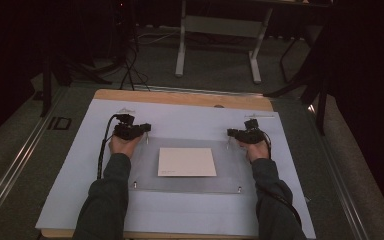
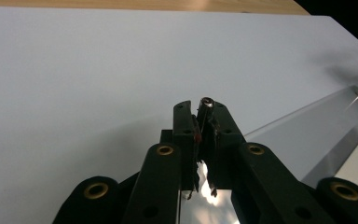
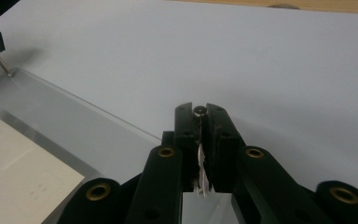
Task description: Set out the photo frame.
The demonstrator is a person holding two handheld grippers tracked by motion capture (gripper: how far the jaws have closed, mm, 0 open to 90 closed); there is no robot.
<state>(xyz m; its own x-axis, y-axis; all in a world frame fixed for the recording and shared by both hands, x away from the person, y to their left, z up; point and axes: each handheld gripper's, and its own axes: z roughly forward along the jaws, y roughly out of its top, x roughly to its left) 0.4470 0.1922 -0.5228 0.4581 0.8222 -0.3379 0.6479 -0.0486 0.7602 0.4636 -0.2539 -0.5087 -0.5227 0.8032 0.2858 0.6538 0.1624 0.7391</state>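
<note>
High view shows a wooden counter (image 1: 180,97) covered by a large pale blue sheet (image 1: 80,175). On this sheet lies a clear acrylic plate (image 1: 230,175), rectangular, with a small metal standoff at each corner; the two near standoffs (image 1: 239,189) stand free at the front edge. Under or on the plate, near its middle, sits a cream paper card (image 1: 187,162), flat and square to the plate edges.

A person's two forearms in dark sleeves come from the bottom. The left gripper (image 1: 142,129) is at the far left corner of the plate, and the right gripper (image 1: 231,133) is at the far right corner, so the two are well apart, with the card between them.

In the left gripper view, the jaws are pressed together on a thin metal pin (image 2: 207,103), whose round top looks out between the tips; the plate edge (image 2: 307,140) runs away to the right. In the right gripper view, the jaws are likewise clamped on a corner pin (image 3: 199,110), with the plate (image 3: 51,112) and the card (image 3: 18,182) to the left.
</note>
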